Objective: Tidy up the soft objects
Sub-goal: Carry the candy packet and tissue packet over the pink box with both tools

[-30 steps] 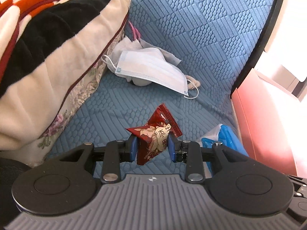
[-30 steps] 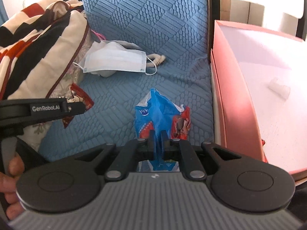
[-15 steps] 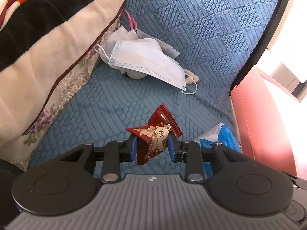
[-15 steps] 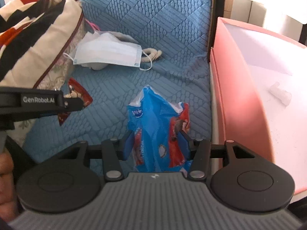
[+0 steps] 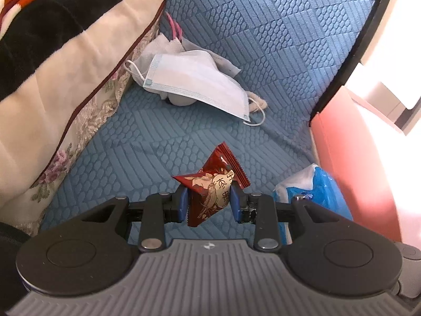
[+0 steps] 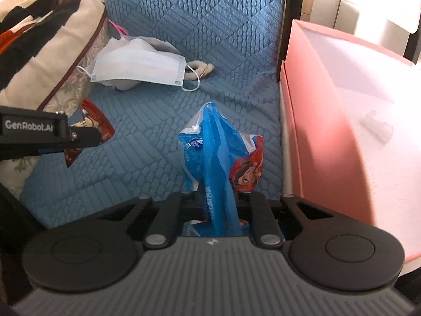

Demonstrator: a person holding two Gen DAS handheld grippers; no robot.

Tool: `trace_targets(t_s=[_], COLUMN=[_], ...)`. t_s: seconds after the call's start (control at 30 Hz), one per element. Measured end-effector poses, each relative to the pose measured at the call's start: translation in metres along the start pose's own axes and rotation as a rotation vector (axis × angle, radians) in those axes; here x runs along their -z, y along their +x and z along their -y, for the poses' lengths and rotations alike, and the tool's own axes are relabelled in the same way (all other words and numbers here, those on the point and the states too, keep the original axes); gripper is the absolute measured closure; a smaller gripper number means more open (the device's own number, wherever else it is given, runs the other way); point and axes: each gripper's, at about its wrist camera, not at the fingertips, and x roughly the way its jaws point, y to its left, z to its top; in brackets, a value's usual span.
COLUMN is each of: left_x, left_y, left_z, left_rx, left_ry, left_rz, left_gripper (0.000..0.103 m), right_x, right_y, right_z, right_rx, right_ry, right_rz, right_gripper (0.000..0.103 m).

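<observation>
A blue quilted sofa cover (image 5: 163, 142) spreads ahead of the fingers. A striped blanket (image 5: 52, 52) is heaped to their left. A pink box (image 6: 323, 142) stands to their right.

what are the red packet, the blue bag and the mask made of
Red packet: looks like glossy printed plastic film, with a serrated sealed edge. Blue bag: thin shiny plastic, crinkled, with glare. Mask: seemingly matte nonwoven fabric, pleated, with elastic loops.
</observation>
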Motion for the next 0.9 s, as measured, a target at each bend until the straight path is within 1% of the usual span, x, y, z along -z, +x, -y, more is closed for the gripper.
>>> trace_targets(t_s=[0.17, 0.23, 0.3, 0.33, 0.4, 0.5, 0.6, 0.7, 0.9], left_x=[-0.001, -0.003, -0.005, -0.005, -0.006, -0.007, -0.010, -0.014, -0.028], left_y=[-0.013, -0.019, -0.028, -0.033, -0.042, -0.056, -0.069, -0.082, -0.098], left_z=[0.006, 0.010, 0.013, 0.014, 0.015, 0.017, 0.023, 0.040, 0.072], left_rx=[0.015, 0.030, 0.061, 0.067, 0.078, 0.087, 0.087, 0.071, 0.111], left_ry=[0.024, 0.036, 0.051, 0.052, 0.048, 0.038, 0.039, 0.077, 0.088], left_rz=[-0.013, -0.013, -0.013, -0.014, -0.018, -0.016, -0.007, 0.023, 0.044], left_gripper=[0.066, 0.066, 0.066, 0.066, 0.066, 0.066, 0.066, 0.066, 0.066], right_x=[-0.007, -0.011, -0.016, -0.017, -0.022, -0.027, -0.032, -0.037, -0.049], right_y=[-0.020, -0.031, -0.043, -0.051, -0.064, -0.081, -0.095, -0.108, -0.128], right_z=[0.008, 0.012, 0.016, 0.018, 0.023, 0.034, 0.042, 0.048, 0.069], right_rx=[-0.013, -0.035, -0.068, -0.081, -0.081, -0.109, -0.117, -0.095, -0.082], right_ry=[0.020, 0.037, 0.045, 0.045, 0.040, 0.066, 0.073, 0.075, 0.092], right_rz=[0.013, 0.018, 0.025, 0.038, 0.055, 0.071, 0.087, 0.113, 0.155], right_gripper=[0.087, 0.087, 0.087, 0.087, 0.087, 0.087, 0.087, 0.087, 0.087])
